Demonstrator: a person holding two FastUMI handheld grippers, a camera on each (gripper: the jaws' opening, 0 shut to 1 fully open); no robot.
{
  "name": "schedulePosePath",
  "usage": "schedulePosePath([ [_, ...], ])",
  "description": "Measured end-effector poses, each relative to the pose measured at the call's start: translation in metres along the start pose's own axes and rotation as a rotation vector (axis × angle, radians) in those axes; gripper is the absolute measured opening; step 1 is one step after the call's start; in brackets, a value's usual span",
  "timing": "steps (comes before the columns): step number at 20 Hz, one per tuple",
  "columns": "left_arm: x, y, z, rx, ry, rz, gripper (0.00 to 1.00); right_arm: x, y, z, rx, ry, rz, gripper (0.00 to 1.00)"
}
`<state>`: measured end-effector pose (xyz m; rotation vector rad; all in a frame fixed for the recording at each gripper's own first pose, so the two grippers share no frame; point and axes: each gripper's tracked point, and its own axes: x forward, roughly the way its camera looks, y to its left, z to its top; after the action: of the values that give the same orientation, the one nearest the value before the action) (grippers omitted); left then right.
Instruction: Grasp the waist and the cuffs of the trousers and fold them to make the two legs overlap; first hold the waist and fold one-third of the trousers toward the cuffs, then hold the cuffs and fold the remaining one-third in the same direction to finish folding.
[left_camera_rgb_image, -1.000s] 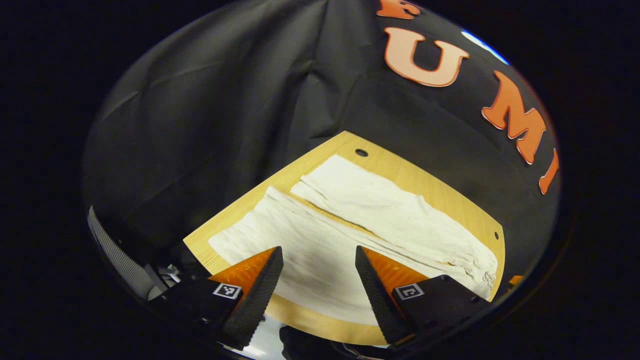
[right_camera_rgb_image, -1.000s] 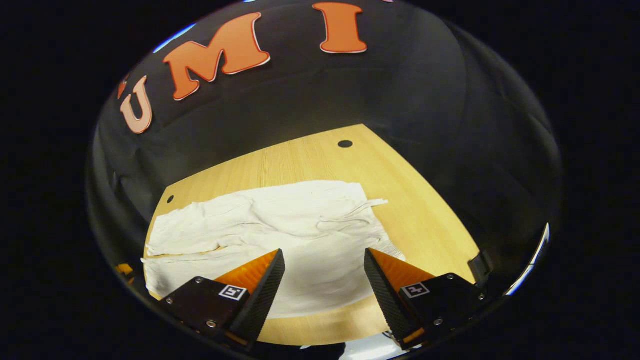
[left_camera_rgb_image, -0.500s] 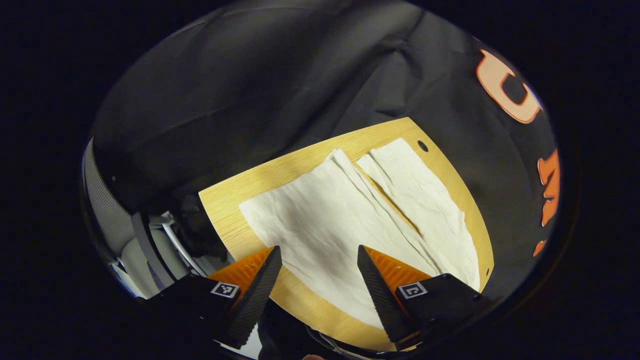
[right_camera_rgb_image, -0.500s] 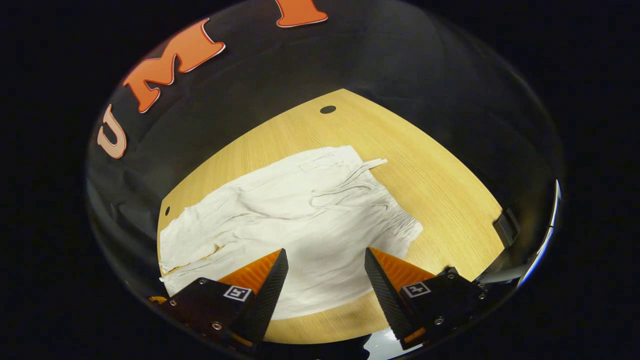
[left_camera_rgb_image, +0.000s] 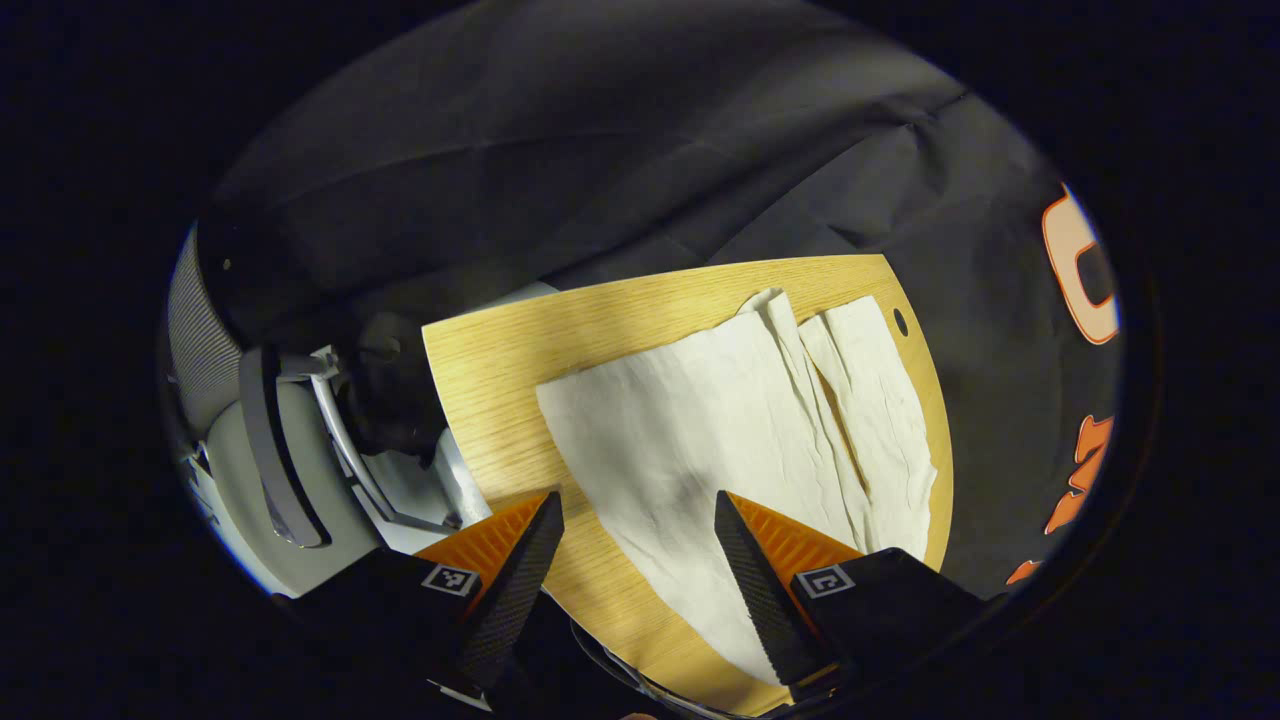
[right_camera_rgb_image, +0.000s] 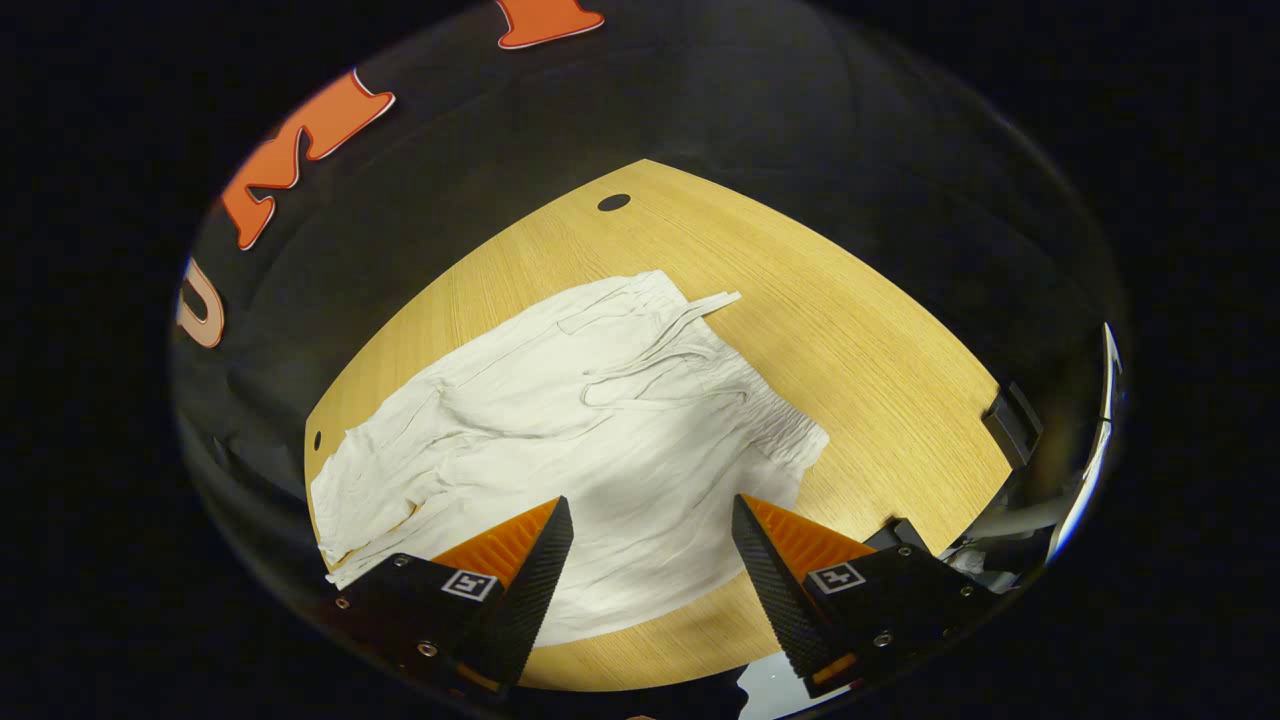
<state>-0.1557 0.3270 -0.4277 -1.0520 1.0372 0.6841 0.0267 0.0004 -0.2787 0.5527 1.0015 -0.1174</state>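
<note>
Crinkled cream trousers (right_camera_rgb_image: 560, 430) lie flat on the grained wooden table (right_camera_rgb_image: 850, 340); both grippers' jaws gape, holding nothing.

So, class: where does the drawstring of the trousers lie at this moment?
In the right gripper view, the drawstring lies loose on the trousers at the waist end, its tip reaching onto the bare wooden table, ahead of the open right tongs.

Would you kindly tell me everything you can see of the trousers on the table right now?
The trousers are off-white, of a thin, creased, woven-looking cloth. They lie spread flat and unfolded on the wooden table, the two legs side by side with a narrow gap between them. The gathered waist has a loose drawstring trailing over the cloth. Only the table touches them; both open grippers are held above them.
</note>
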Motion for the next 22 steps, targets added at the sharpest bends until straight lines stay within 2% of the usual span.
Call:
schedulePosePath([
  [4, 0.016, -0.021, 0.02, 0.02, -0.03, -0.072, 0.91, 0.002, -0.004, -0.003, 0.065, 0.005, -0.006, 0.97],
  [5, 0.021, -0.022, 0.021, 0.029, -0.027, -0.07, 0.86, 0.002, -0.006, -0.005, 0.077, 0.008, -0.01, 0.97],
  [6, 0.024, -0.024, 0.023, 0.036, -0.035, -0.078, 0.76, 0.002, -0.006, -0.007, 0.087, 0.008, -0.011, 0.97],
  [8, 0.031, -0.024, 0.028, 0.031, -0.037, -0.088, 0.51, 0.001, -0.006, -0.012, 0.099, 0.002, -0.012, 0.97],
  [11, 0.03, -0.029, 0.025, 0.002, -0.026, -0.144, 0.08, -0.002, -0.008, -0.022, 0.115, -0.001, -0.02, 0.97],
  [12, 0.033, -0.029, 0.029, 0.01, -0.023, -0.158, 0.05, -0.004, -0.009, -0.024, 0.132, -0.005, -0.017, 0.97],
  [13, 0.033, -0.027, 0.028, 0.021, -0.022, -0.162, 0.07, -0.006, -0.009, -0.025, 0.153, -0.01, -0.017, 0.97],
  [15, 0.031, -0.029, 0.027, 0.056, -0.02, -0.172, 0.05, -0.01, -0.02, -0.026, 0.18, -0.026, -0.026, 0.97],
  [22, 0.001, -0.049, 0.028, 0.048, -0.062, -0.222, 0.04, 0.007, -0.058, -0.02, 0.265, 0.005, -0.058, 0.97],
])
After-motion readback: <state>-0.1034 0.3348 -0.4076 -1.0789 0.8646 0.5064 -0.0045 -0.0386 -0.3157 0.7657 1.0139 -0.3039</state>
